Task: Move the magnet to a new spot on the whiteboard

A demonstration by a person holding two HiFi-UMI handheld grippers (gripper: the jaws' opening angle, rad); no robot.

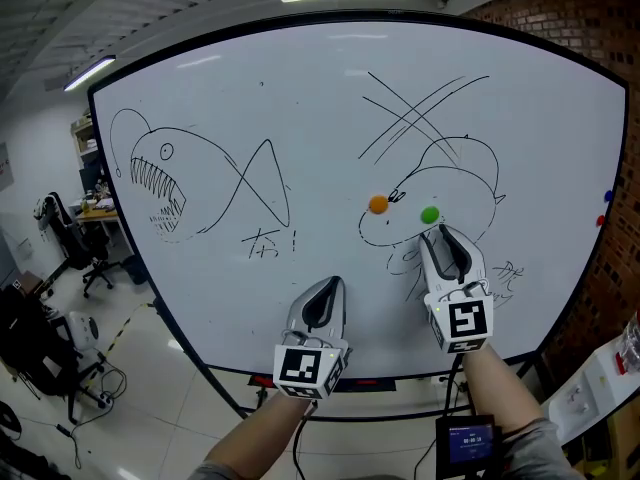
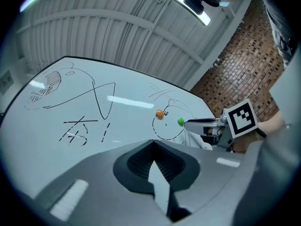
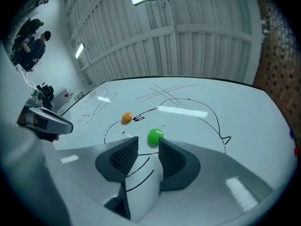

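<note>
Grey jaws of my right hand-held gripper (image 1: 440, 230) stand apart, released, with nothing clamped between the ribbed pads. In the right gripper view the green magnet (image 3: 155, 137) sits on the whiteboard (image 3: 225, 107) right at the mouth of the gap, just ahead of the tips, and neither pad presses on it. From the head view the same magnet (image 1: 430, 214) lies just above the tip of that gripper, inside a looping black outline drawn on the right half of the board.

My left hand-held gripper (image 1: 330, 283) is clenched on nothing; its own view shows the two dark pads meeting at the tips. It points at the lower middle of the whiteboard (image 1: 300, 118), well left of the green magnet.

An orange magnet (image 1: 378, 204) clings to the board near the green one, to its left and a little higher. Crossed lines sit above them, and a toothy fish sketch (image 1: 160, 183) fills the left half. A red magnet (image 1: 601, 220) and a blue magnet (image 1: 609, 196) sit at the board's right edge, beside a brick wall (image 1: 590, 28).
</note>
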